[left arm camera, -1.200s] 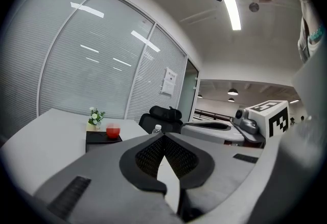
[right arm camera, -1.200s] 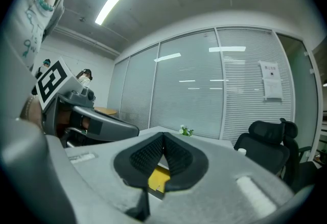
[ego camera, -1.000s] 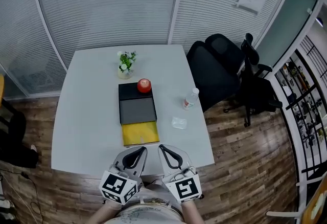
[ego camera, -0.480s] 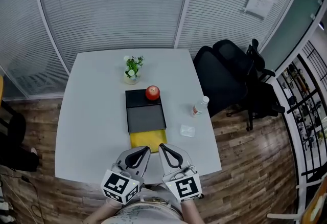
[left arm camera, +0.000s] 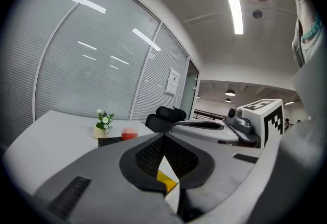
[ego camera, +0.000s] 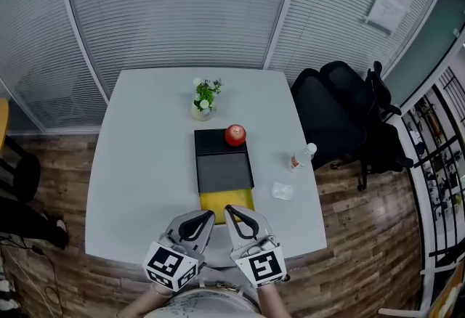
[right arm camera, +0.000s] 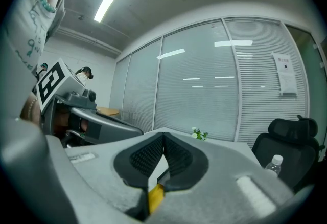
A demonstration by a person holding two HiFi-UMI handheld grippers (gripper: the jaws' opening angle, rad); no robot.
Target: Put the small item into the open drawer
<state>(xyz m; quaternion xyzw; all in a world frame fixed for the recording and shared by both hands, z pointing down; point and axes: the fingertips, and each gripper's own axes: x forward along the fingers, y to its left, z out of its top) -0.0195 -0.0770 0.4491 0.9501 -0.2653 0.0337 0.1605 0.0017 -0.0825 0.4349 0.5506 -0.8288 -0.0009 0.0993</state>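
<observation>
Red ball (ego camera: 235, 135), likely the small item, sits on top of the black box (ego camera: 224, 168), just past the yellow open drawer (ego camera: 227, 202). It is straight ahead, well away from both grippers. The right gripper (ego camera: 228, 208) is a bit nearer than the left gripper (ego camera: 211, 213). Both are closed tight and hold nothing.

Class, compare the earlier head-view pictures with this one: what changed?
The person has closed in on the table: the yellow drawer now lies just ahead of the left gripper and right gripper. Nothing taken or released. Both stay shut, empty; red apple, plant, bottle unmoved.
</observation>
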